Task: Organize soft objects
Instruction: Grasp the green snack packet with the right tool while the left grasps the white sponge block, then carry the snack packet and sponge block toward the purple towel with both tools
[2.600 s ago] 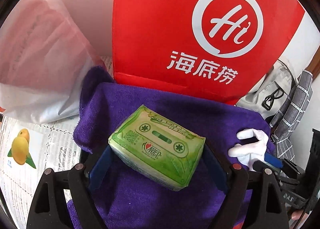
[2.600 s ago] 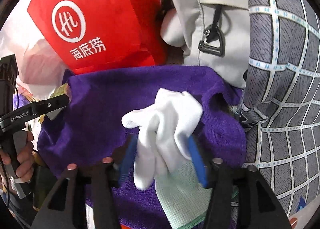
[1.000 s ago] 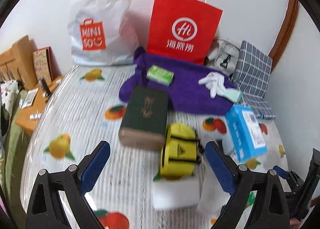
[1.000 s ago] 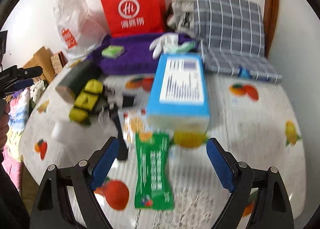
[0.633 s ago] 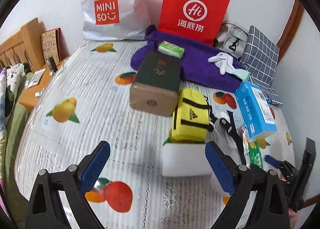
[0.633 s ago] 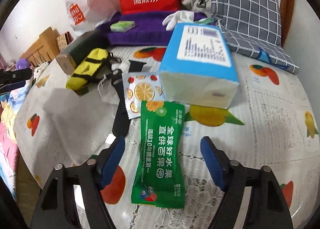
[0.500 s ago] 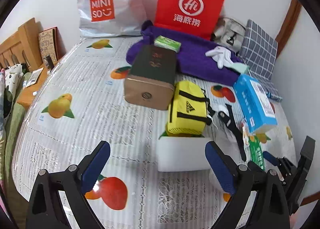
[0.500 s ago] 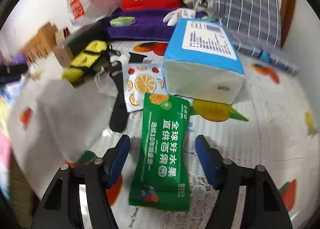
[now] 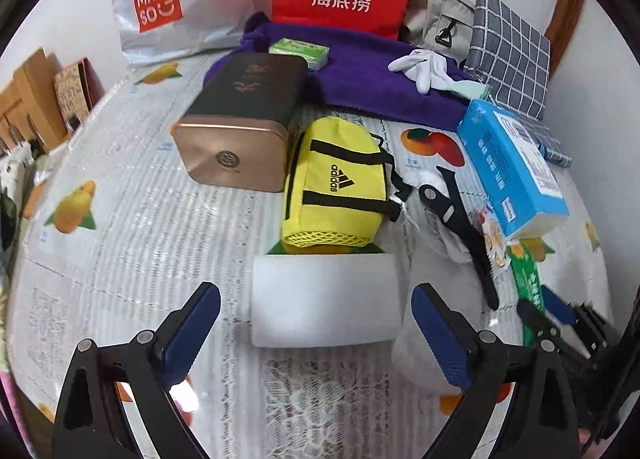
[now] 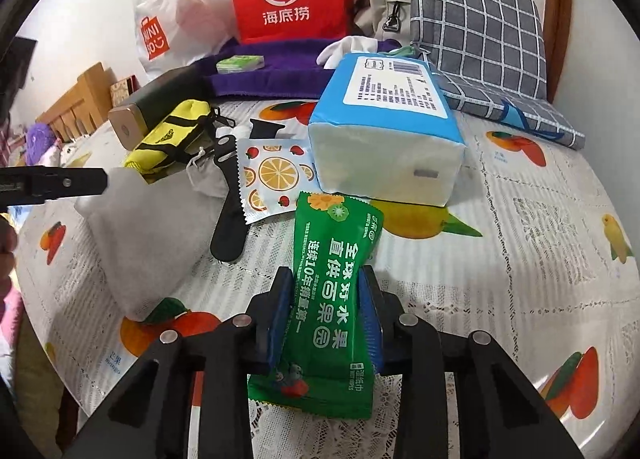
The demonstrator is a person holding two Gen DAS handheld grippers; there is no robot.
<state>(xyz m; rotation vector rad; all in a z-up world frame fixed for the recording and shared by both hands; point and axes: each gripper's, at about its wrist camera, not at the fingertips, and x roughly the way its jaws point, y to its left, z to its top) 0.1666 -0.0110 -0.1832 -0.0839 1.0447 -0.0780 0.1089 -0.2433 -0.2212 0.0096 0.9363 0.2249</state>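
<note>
A home bedroom is showing here. A fruit-print bedcover point(image 9: 132, 195) is spreading under shopping bags point(image 9: 160, 3), a grey checked cushion point(image 10: 476, 19) is leaning against the wall, and a wooden headboard point(image 10: 76, 107) is standing alongside.

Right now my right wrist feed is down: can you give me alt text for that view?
The right gripper is closing its blue pads on a green wet-wipes pack lying on the fruit-print tablecloth. Just beyond sit a blue tissue pack, a citrus-print sachet and a black strap; a purple towel lies at the back.
</note>
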